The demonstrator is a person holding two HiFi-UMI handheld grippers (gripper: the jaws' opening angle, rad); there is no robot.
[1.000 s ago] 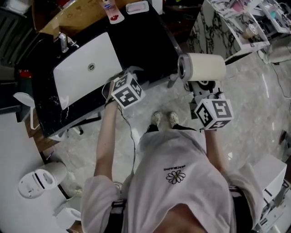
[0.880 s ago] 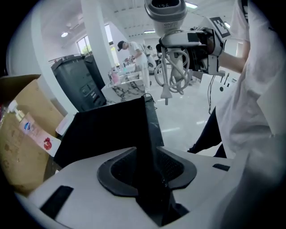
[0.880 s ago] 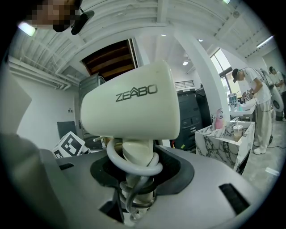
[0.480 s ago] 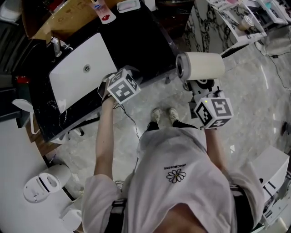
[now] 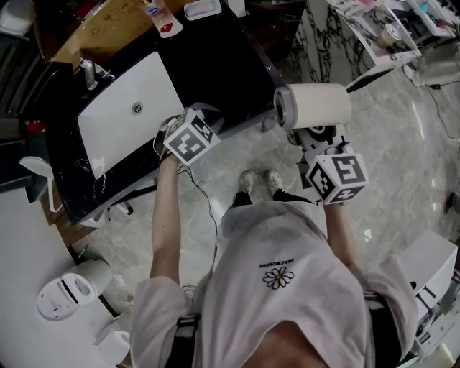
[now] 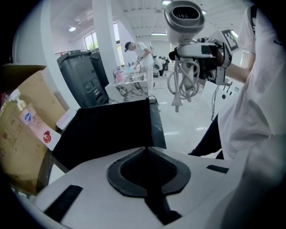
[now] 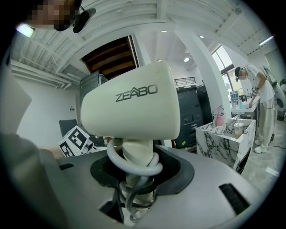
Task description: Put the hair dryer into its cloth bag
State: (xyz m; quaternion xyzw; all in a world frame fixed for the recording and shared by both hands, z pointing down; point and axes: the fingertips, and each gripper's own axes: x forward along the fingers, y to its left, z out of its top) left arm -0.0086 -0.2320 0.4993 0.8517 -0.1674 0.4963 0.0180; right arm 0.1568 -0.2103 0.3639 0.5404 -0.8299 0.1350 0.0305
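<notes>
Quick rundown from us: two hand-held grippers, one hair dryer [image 7: 134, 103].

The right hand-held gripper [image 7: 136, 179] is clamped on the dryer's handle [image 7: 136, 154], with the barrel sitting on top. There's one cord [image 6: 181, 85], looped round the handle, and its one plug [image 6: 177, 103] dangles below. The dryer is up in the air, off the near right corner of the surface [image 5: 72, 169]. It's over the floor [image 5: 402, 144] and touches nothing but the jaws.

The left hand-held gripper [image 6: 145, 150] is at the surface's near edge, tipped downward. Its jaws have just been closing and now meet. Their tips are right at the near side of a flat matte black patch [image 6: 107, 132] that runs out to the surface's right edge. It looks like cloth to us. We can't tell if it's the bag, or if any of it is caught between the jaws.

Everything else on the surface comes in ones:
- one white sink [image 5: 129, 108] in the left half
- one faucet [image 5: 88, 70] at the sink's far left corner
- one bottle [image 5: 159, 16] by the far edge
- one small tray [image 5: 203, 8] beside the bottle, also by the far edge
</notes>
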